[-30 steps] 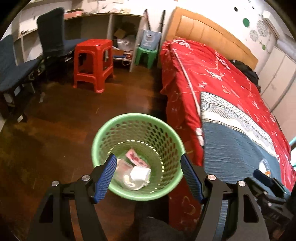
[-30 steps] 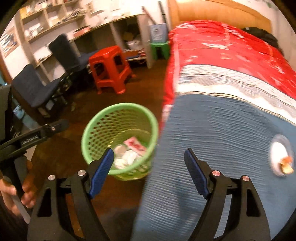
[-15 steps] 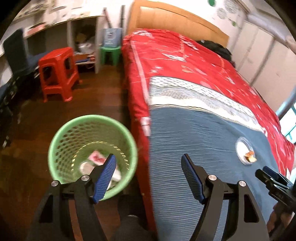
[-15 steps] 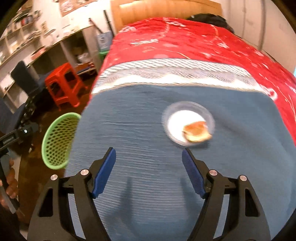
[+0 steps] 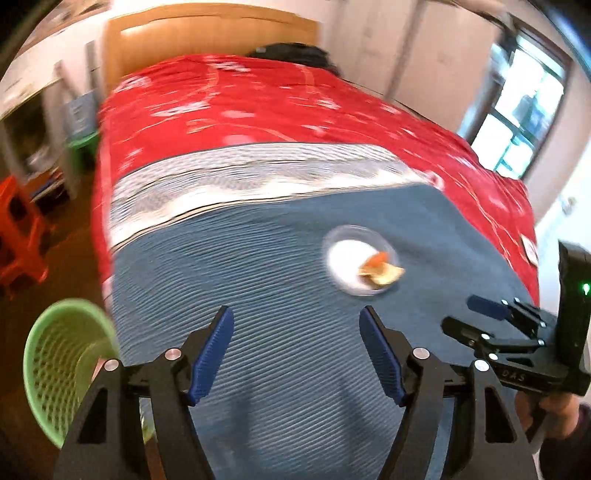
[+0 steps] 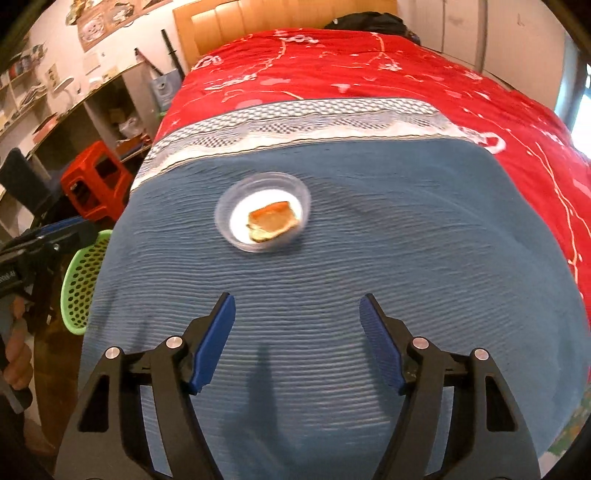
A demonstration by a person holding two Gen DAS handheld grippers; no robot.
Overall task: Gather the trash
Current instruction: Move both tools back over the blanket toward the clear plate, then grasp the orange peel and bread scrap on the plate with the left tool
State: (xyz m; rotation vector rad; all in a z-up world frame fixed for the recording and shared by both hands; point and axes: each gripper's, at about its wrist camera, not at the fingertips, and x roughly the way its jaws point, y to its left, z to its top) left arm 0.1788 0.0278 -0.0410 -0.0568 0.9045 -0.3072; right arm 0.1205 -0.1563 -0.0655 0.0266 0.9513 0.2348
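Observation:
A clear plastic bowl [image 6: 263, 211] with a piece of food scrap [image 6: 272, 221] in it lies on the blue blanket [image 6: 369, 258] on the bed. It also shows in the left wrist view [image 5: 360, 260]. My right gripper [image 6: 297, 325] is open and empty, a short way in front of the bowl. My left gripper [image 5: 297, 341] is open and empty above the blanket, left of the bowl. The green mesh trash basket [image 5: 62, 365] stands on the floor beside the bed, and shows at the left of the right wrist view [image 6: 83, 280].
The bed has a red quilt [image 6: 369, 66] and a wooden headboard [image 5: 210, 29]. A red stool [image 6: 94, 181], chairs and shelves stand to the left. The right gripper's body shows in the left wrist view [image 5: 517, 343].
Both grippers have swung right, away from the green basket and over the bed. The bowl with the scrap has come into the middle of both views.

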